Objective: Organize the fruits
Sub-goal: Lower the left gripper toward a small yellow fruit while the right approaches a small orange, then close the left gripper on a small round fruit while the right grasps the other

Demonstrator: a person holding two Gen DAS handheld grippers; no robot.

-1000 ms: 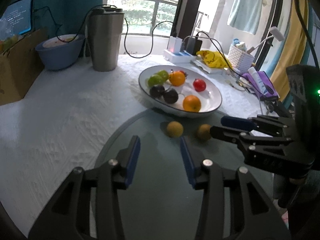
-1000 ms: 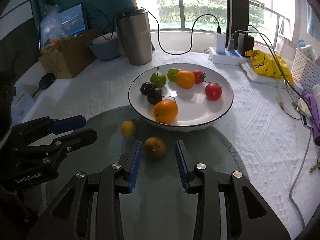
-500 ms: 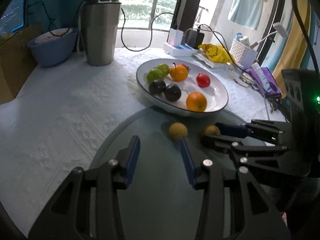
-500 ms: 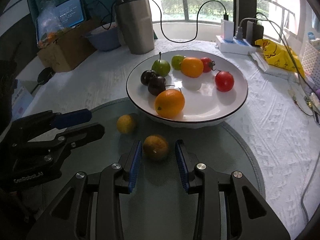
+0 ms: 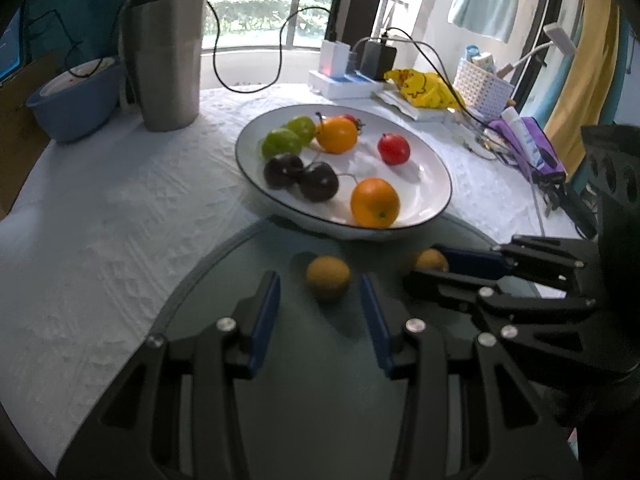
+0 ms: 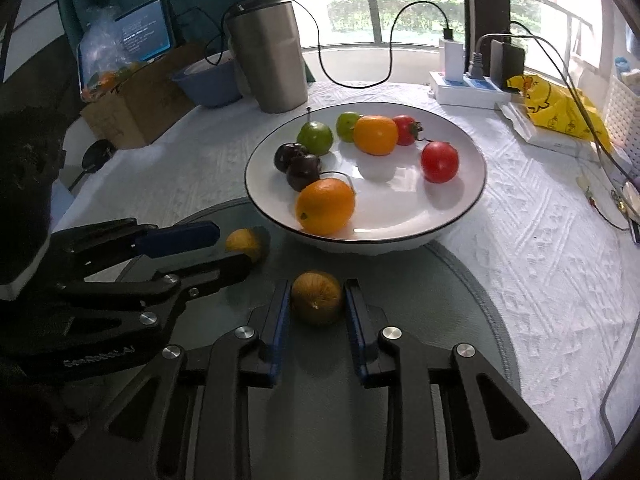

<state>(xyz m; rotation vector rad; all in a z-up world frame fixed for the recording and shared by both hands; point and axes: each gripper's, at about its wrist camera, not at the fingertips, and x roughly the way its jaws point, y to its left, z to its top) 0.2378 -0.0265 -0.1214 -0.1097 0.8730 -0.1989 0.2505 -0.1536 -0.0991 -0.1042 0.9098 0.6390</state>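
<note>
A: Brownish-orange citrus (image 6: 317,298), on the glass mat (image 6: 460,300) just short of the fruit plate (image 6: 476,200): which hand?
B: Right gripper (image 6: 317,300), jaws just closed, pads pinching it. Yellow citrus (image 5: 328,278) lies straight ahead of the spread left gripper (image 5: 318,300).

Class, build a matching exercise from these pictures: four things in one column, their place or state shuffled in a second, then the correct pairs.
1. right gripper
2. left gripper
3. red tomato
4. steel tumbler

A. stands behind the plate
B. shut on the brownish fruit
C. lies in the plate
D. open, yellow fruit ahead of its tips

Pairs: 1-B, 2-D, 3-C, 4-A
</note>
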